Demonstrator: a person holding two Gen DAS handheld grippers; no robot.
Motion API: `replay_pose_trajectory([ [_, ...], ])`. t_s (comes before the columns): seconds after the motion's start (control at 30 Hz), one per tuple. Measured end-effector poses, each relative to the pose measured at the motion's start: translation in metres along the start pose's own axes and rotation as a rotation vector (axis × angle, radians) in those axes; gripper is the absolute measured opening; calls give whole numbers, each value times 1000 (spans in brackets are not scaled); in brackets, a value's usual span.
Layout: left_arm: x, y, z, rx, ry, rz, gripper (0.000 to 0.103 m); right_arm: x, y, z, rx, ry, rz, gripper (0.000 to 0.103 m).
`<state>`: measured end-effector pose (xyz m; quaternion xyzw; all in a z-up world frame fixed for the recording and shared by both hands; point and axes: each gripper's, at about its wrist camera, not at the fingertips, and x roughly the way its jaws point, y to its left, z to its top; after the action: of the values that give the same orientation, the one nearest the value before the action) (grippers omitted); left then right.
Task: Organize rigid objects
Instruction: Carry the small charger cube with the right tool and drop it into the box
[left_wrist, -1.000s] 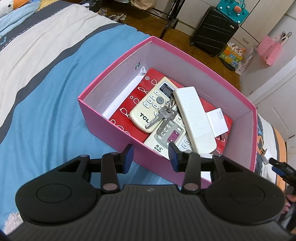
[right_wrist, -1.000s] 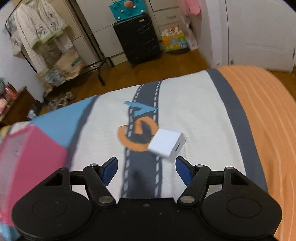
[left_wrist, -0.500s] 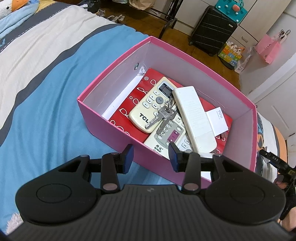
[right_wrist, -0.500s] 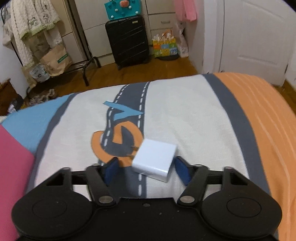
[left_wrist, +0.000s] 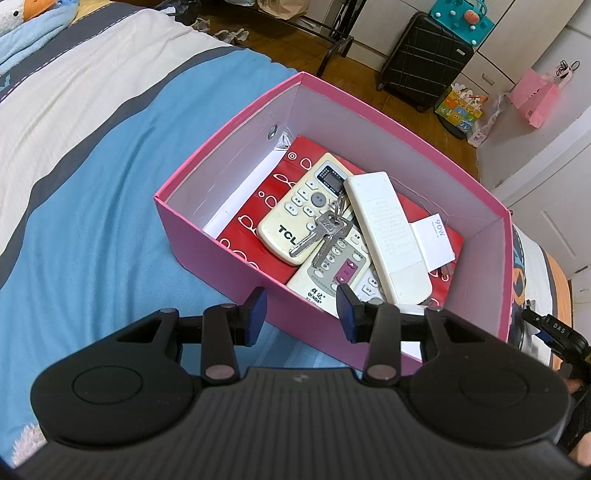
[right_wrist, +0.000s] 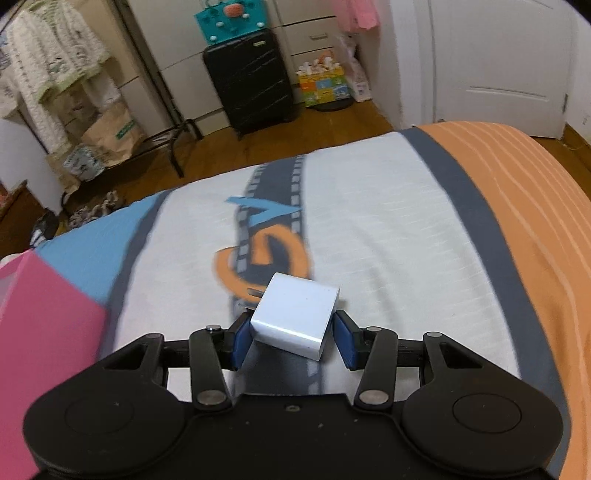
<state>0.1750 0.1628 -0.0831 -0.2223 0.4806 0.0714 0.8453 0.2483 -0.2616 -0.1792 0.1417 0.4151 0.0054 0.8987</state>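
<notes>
A: Grippers first. The right gripper (right_wrist: 293, 338) has its blue pads either side of a white charger block (right_wrist: 295, 319) lying on the bedspread (right_wrist: 388, 236); whether it's clamped, I cannot tell.

B: The left gripper (left_wrist: 301, 312)?

A: Parted, holding nothing, at the near wall of the pink box (left_wrist: 207, 236). Inside: a TCL remote (left_wrist: 295, 214), keys (left_wrist: 325, 232), a white remote (left_wrist: 388, 229).

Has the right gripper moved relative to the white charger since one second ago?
Yes. The right gripper has closed in on the white charger, which sat ahead of its fingertips before and now sits between them, against the bedspread's orange letter.
</notes>
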Motion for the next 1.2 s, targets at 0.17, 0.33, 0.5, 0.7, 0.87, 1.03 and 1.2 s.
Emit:
replay_pose_trajectory([
  [0.17,-1,3,1,-9,3,-26,38,-39,37,-2,-90,-42,109,52],
  [0.33,-2,7,1,-20,9,-45,36,-89,83,-17,-158,-117,305,52],
  [0.5,-3,10,1,-26,9,-60,35,-112,139,-29,-233,-83,481,52],
  [0.7,-5,9,-1,-10,-3,-54,34,-100,199,-21,-170,149,610,52],
  [0.87,-5,12,0,-18,5,-68,34,-58,246,-17,-132,327,592,52],
  [1.03,-5,13,0,-15,4,-73,34,-9,274,-19,-92,439,549,52],
  [1.2,-4,15,1,-18,7,-85,34,22,285,-23,-106,483,493,53],
])
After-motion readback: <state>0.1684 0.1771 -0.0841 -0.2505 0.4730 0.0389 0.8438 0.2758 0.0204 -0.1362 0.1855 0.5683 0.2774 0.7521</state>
